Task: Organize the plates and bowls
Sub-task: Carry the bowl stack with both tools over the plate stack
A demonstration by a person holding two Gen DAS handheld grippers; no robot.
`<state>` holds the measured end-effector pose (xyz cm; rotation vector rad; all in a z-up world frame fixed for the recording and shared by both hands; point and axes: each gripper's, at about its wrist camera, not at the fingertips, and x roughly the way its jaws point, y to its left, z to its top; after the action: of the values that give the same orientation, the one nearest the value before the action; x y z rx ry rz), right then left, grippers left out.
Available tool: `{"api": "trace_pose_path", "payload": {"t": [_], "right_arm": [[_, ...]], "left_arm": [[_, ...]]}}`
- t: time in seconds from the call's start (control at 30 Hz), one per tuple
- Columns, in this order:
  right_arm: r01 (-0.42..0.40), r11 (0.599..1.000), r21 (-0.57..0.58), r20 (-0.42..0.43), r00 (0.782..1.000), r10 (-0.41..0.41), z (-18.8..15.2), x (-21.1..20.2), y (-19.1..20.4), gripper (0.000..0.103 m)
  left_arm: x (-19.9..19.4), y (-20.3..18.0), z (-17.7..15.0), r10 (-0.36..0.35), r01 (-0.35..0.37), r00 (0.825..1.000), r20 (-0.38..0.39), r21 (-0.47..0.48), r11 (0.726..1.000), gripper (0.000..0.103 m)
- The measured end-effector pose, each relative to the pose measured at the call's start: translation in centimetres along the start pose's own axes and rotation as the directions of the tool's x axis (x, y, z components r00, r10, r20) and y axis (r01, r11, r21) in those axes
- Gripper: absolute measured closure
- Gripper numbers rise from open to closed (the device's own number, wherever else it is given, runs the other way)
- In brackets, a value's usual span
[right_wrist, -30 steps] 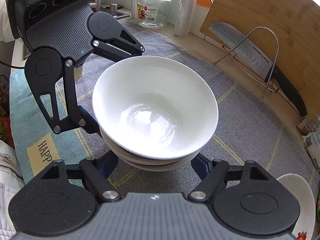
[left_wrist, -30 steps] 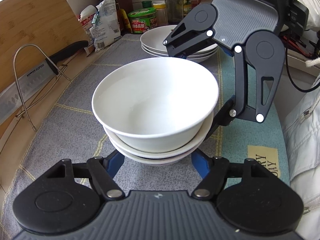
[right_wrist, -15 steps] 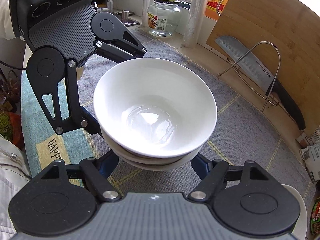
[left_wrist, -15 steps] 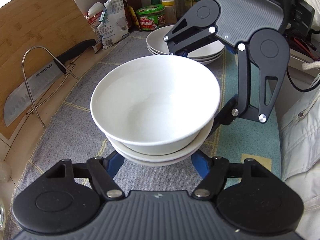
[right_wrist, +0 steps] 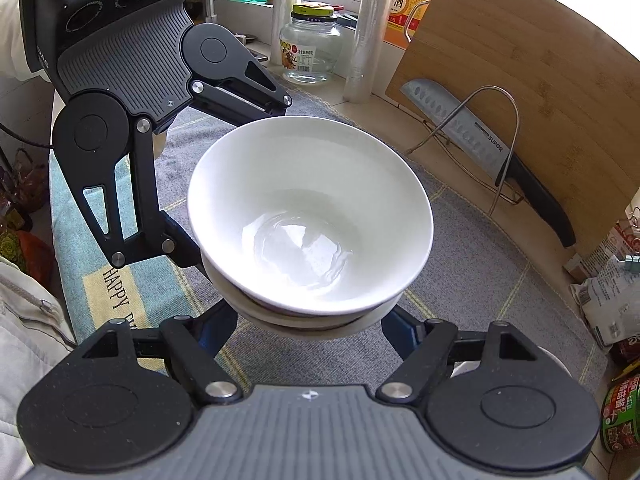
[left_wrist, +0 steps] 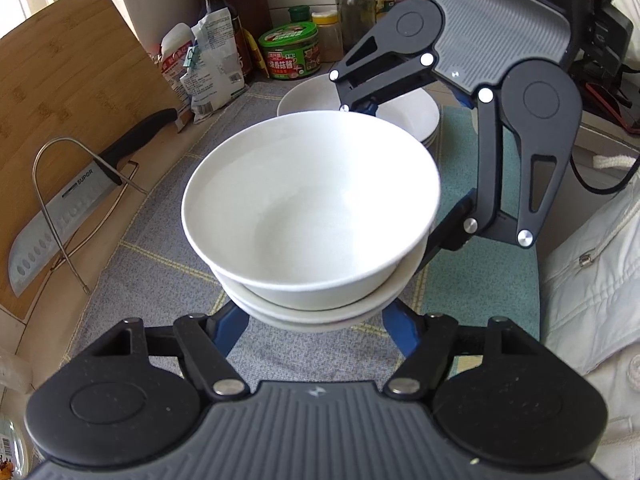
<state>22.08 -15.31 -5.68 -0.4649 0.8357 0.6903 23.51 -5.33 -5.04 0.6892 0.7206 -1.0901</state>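
A stack of white bowls (left_wrist: 312,216) hangs above the grey checked mat (left_wrist: 152,264), held from two opposite sides. My left gripper (left_wrist: 314,328) is shut on the stack's near side, its blue fingers (left_wrist: 228,332) pressed under the lower rims. From the far side my right gripper (left_wrist: 406,170) grips the same stack. In the right wrist view the bowls (right_wrist: 308,216) sit between the right gripper (right_wrist: 308,332) and the left gripper (right_wrist: 228,178). The fingertips are hidden by the bowls. A stack of white plates (left_wrist: 404,116) rests on the mat behind.
A bamboo cutting board (left_wrist: 64,92) leans at the left with a knife (left_wrist: 76,196) on a wire rack (left_wrist: 56,216). Bottles, a green tin (left_wrist: 290,54) and packets line the back. A glass jar (right_wrist: 310,46) stands by the window. A white jacket (left_wrist: 592,272) is at the right.
Both grippers have risen together with the bowl stack. The mat, the plates and the knife rack now look farther below.
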Motion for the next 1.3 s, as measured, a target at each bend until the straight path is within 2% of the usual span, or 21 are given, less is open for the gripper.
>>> {"api": "trace_pose_path", "payload": {"t": [0.4, 0.77, 1.0, 1.3], "right_arm": [[0.094, 0.993, 0.072, -0.008, 0.996, -0.093, -2.9, -3.1, -2.4, 0.02], [0.212, 0.967, 0.144, -0.049, 0.977, -0.207, -6.3, -6.0, -5.0, 0.02], [0.258, 0.95, 0.174, -0.075, 0.966, -0.248, -8.4, -6.5, -7.1, 0.02], [0.276, 0.939, 0.204, -0.111, 0.96, -0.257, -10.2, -6.2, -9.6, 0.02]], "left_arm": [[1.8, -0.2, 5.2, -0.038, 0.037, 0.999, 0.015, 0.089, 0.995, 0.03], [5.2, -1.3, 10.2, -0.097, 0.085, 0.994, 0.056, 0.184, 0.979, 0.03], [7.7, -1.8, 12.5, -0.109, 0.093, 0.992, 0.066, 0.219, 0.971, 0.03], [11.0, -1.8, 13.9, -0.12, 0.102, 0.991, 0.067, 0.225, 0.969, 0.03]]}}
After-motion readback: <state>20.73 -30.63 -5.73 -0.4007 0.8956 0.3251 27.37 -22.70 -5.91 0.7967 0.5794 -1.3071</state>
